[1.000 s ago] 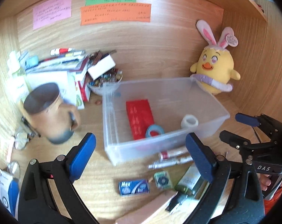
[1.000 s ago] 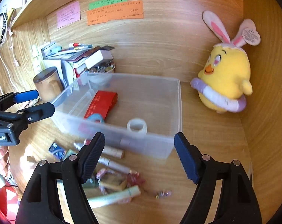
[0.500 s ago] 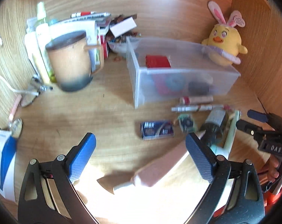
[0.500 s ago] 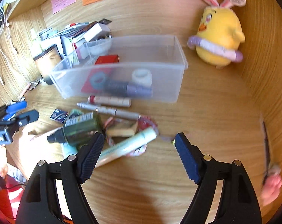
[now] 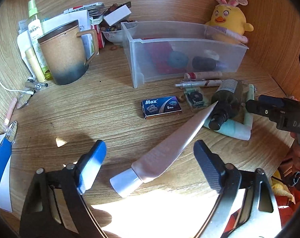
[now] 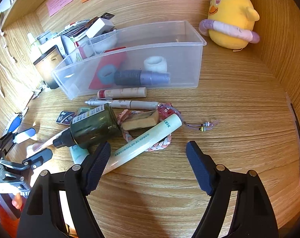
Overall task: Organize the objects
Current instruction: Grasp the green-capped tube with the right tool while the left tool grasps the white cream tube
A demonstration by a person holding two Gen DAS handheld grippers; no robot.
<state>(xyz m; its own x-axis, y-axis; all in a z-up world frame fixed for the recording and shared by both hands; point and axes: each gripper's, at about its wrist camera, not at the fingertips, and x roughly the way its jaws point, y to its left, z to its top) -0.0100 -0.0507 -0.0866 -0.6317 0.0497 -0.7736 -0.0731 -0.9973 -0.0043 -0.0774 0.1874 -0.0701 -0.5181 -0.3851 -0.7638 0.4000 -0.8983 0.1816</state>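
While its jaws close around a pink tube (image 5: 169,148) (untouched), the right gripper (image 6: 148,154) gapes empty.

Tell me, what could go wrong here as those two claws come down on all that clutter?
The left gripper is closing around the pink tube, whose tip touches the dark green bottle; lifting could nudge it rolling. The right gripper is open beside the pale green tube, which overlaps a braided bracelet that might drag along.

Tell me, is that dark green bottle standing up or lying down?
Lying down. The dark green bottle rests on its side on the desk, black cap pointing toward the left gripper, leaning on the pale green tube.
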